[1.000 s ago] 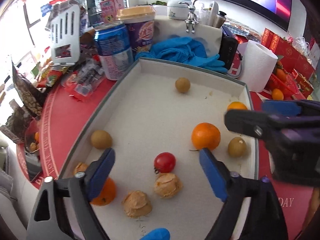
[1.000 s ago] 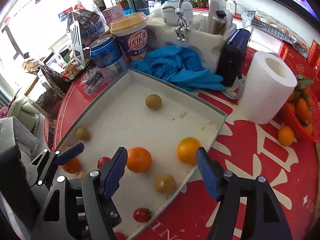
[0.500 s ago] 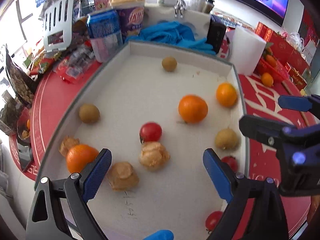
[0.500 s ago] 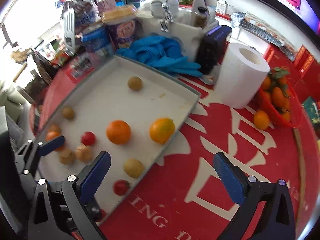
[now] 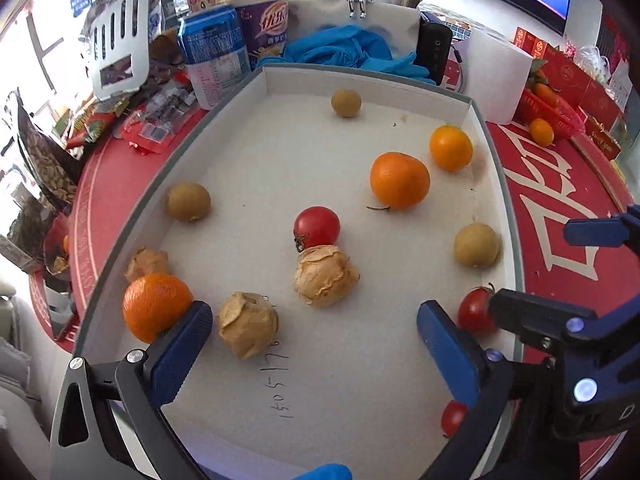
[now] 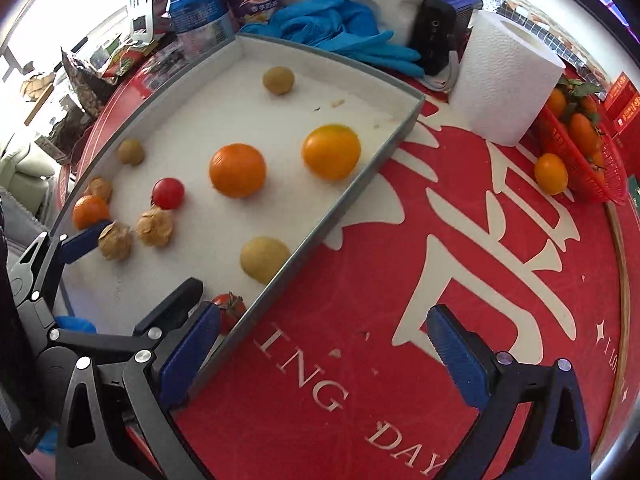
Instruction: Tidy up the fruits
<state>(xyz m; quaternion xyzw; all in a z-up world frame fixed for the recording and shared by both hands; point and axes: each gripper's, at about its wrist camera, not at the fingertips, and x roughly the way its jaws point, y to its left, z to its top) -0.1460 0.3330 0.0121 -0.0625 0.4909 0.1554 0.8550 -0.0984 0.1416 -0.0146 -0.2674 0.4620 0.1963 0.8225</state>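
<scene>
While both grippers, left gripper (image 5: 314,344) and right gripper (image 6: 324,346), hover with fingers just spread wide and empty, fruits lie scattered in the tray (image 5: 256,80), so next probably comes picking the husked fruit (image 5: 326,276) at twelve o'clock.

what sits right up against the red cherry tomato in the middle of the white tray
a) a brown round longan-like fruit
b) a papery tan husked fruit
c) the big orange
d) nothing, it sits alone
b: in the left wrist view the red cherry tomato in the middle of the white tray has a papery tan husked fruit touching its near side, while the big orange lies apart from it.
</scene>
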